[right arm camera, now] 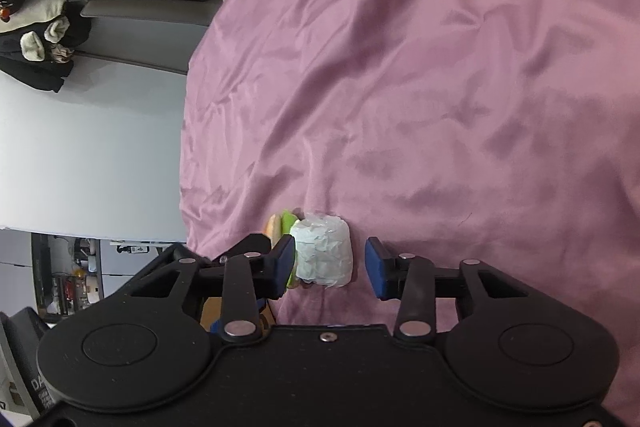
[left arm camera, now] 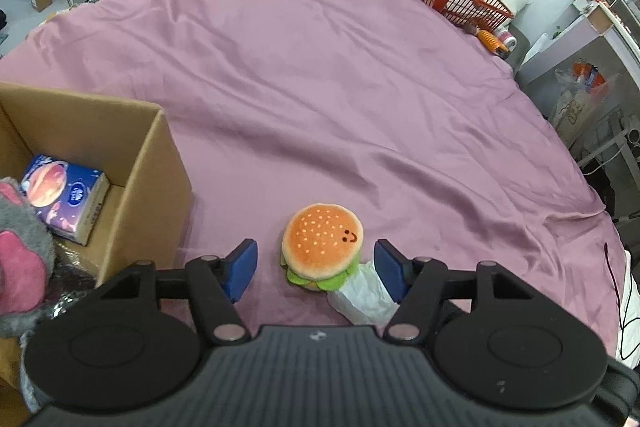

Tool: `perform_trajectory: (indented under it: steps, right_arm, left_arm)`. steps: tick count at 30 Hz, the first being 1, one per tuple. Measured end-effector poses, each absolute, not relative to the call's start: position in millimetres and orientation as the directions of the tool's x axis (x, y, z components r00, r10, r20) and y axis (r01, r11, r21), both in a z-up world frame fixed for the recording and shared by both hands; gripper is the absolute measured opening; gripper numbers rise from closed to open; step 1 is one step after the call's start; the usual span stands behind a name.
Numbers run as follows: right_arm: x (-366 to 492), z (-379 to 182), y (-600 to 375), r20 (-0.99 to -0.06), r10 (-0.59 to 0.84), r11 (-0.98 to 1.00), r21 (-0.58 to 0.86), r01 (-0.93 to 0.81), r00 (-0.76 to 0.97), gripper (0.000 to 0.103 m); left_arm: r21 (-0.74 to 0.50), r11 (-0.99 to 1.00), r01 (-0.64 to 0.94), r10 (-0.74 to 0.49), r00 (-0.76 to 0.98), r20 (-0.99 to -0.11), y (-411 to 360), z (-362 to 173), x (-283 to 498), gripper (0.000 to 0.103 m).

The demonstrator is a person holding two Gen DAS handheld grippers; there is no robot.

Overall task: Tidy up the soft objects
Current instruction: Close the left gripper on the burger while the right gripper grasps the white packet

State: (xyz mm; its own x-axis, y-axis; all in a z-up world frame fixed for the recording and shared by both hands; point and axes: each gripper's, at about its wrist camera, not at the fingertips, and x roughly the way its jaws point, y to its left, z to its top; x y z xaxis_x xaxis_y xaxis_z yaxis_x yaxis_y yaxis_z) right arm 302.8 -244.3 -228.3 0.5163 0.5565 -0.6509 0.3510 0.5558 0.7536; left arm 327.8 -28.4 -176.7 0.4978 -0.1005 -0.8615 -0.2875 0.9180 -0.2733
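Left gripper (left arm camera: 316, 269) spread, straddling burger plush (left arm camera: 323, 245)

Even, bright indoor light falls on the wrinkled mauve satin sheet (left arm camera: 340, 87), giving soft sheen and faint shadows. Fisheye bending curves both views' edges, and corners darken.

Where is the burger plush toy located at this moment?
In the left wrist view, the burger plush toy lies on the purple sheet, between the open left tongs, right of the cardboard box, touching a white roll.
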Motion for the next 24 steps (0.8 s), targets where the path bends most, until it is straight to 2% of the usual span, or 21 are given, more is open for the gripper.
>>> perform_trajectory:
  steps: [9,10,11,13,17,19,24]
  right_arm:
    - [312,-239,-235,-0.661,0.564,0.552,0.748,0.368,0.495,0.04]
    - [313,-240,-234,-0.661,0.566,0.553,0.748,0.367,0.493,0.04]
    - [315,-240,-234,-0.66,0.567,0.552,0.749,0.367,0.493,0.04]
    - [317,-242,-232,-0.655,0.572,0.547,0.753,0.366,0.494,0.04]
    - [319,-244,-230,-0.651,0.574,0.543,0.756,0.365,0.496,0.04]
    - [318,-244,-229,-0.654,0.572,0.551,0.754,0.358,0.495,0.035]
    - [316,-237,-227,-0.665,0.56,0.583,0.74,0.335,0.494,0.033]
  left_arm:
    - [-0.276,0.916,-0.293,-0.117,0.462,-0.879,-27,-197,346,0.063]
    - [-0.275,0.914,-0.298,-0.115,0.462,-0.88,-26,-199,347,0.059]
    - [-0.28,0.912,-0.3,-0.117,0.462,-0.879,-25,-201,348,0.049]
    - [-0.31,0.901,-0.303,-0.15,0.453,-0.879,-24,-206,349,0.044]
    - [-0.322,0.893,-0.315,-0.156,0.454,-0.877,-23,-207,347,0.04]
    - [-0.335,0.886,-0.322,-0.167,0.451,-0.877,-21,-206,346,0.04]
    - [-0.333,0.886,-0.322,-0.164,0.454,-0.876,-20,-202,340,0.04]
